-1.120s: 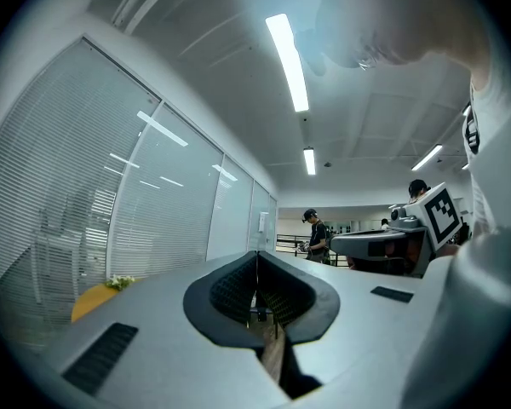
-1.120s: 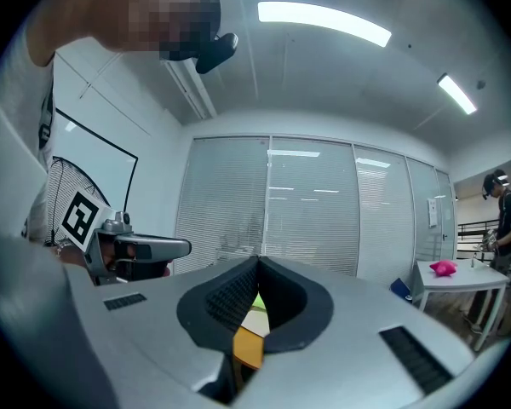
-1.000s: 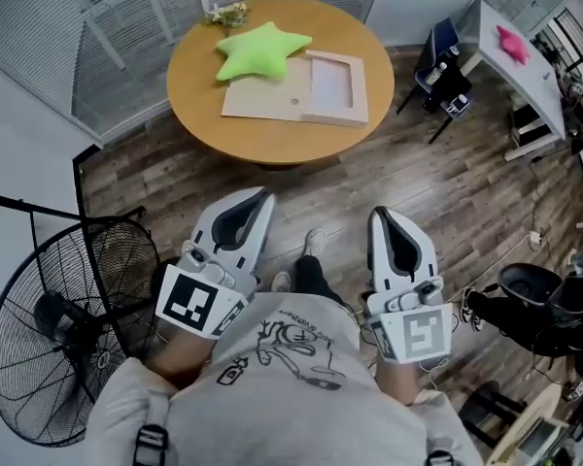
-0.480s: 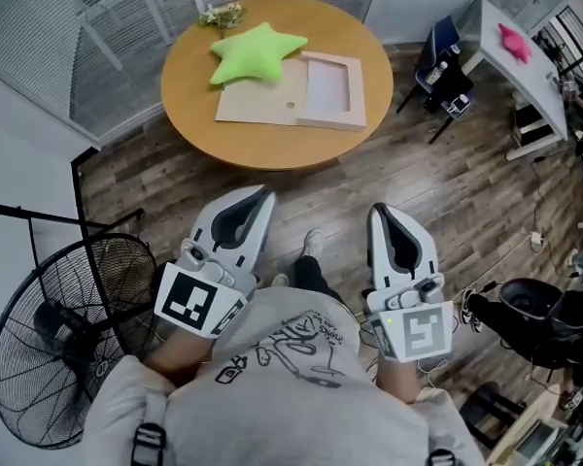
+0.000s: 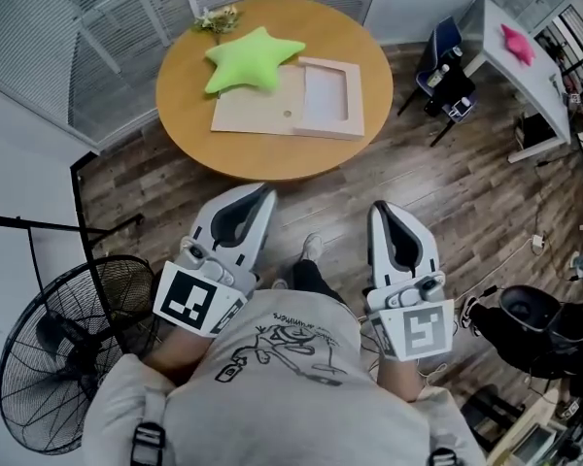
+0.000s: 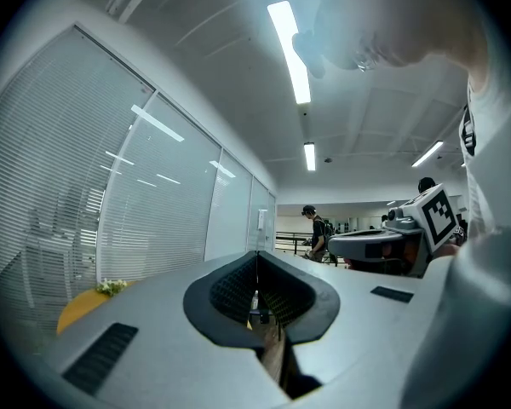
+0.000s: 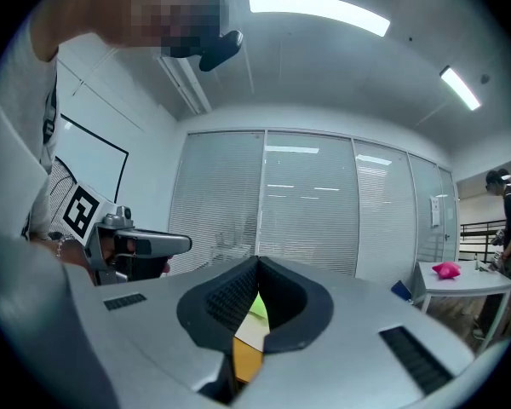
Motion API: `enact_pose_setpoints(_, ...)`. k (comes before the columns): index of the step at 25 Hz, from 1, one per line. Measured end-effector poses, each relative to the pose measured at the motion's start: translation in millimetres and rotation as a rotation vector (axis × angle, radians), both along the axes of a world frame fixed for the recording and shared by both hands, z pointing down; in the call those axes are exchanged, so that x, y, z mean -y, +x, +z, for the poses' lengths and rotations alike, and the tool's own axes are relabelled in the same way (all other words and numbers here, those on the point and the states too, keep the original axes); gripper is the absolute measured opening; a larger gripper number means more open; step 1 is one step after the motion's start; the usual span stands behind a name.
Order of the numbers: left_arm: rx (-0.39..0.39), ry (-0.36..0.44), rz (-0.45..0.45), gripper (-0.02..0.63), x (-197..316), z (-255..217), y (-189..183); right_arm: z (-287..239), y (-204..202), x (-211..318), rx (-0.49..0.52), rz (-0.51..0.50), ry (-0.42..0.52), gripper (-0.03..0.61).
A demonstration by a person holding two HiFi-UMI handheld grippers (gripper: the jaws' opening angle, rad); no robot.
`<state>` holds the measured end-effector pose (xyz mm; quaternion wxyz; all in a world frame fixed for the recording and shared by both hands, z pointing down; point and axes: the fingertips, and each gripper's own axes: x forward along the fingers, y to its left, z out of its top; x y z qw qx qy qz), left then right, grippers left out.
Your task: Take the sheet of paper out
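The pads of the left gripper point(image 6: 257, 258) meet along their whole front edge with nothing caught between them, and those of the right gripper point(image 7: 257, 264) are likewise closed and empty (the green and orange seen through its notch are distant things, not a load). Both tools are held level at the bottom centre of the head view, near the person's torso and well apart from the work. At upper centre stands the round table point(image 5: 180, 115), bearing a flat wooden board point(image 5: 257, 110) joined to a shallow frame point(image 5: 355, 100). The sheet of paper point(image 5: 325, 93), judged to be the pale rectangle lying inside that frame, is not yet taken out. A green star cushion point(image 5: 248, 58) overlaps the board's upper left corner, and a small sprig of flowers point(image 5: 217, 16) sits at the table's far rim. A floor fan point(image 5: 58, 357) occupies the lower left. Hazards from here: the sheet lies flat within a raised border, so closed or poorly aimed jaws could crease or tear its edge; the unweighted frame might slide under a sideways pull; the cushion could be dragged along; the fan's stand lies near the left arm's path.
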<state>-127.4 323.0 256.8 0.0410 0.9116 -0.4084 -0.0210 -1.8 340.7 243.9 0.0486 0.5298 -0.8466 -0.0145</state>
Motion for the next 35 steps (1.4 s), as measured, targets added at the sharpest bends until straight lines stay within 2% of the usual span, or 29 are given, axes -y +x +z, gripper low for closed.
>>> enact_pose_setpoints(35,0.003,-0.012,-0.031,0.02,125.7,-3.0,72.9,-2.3,75.0,129.5,0.013,-0.015,0.001,0.009)
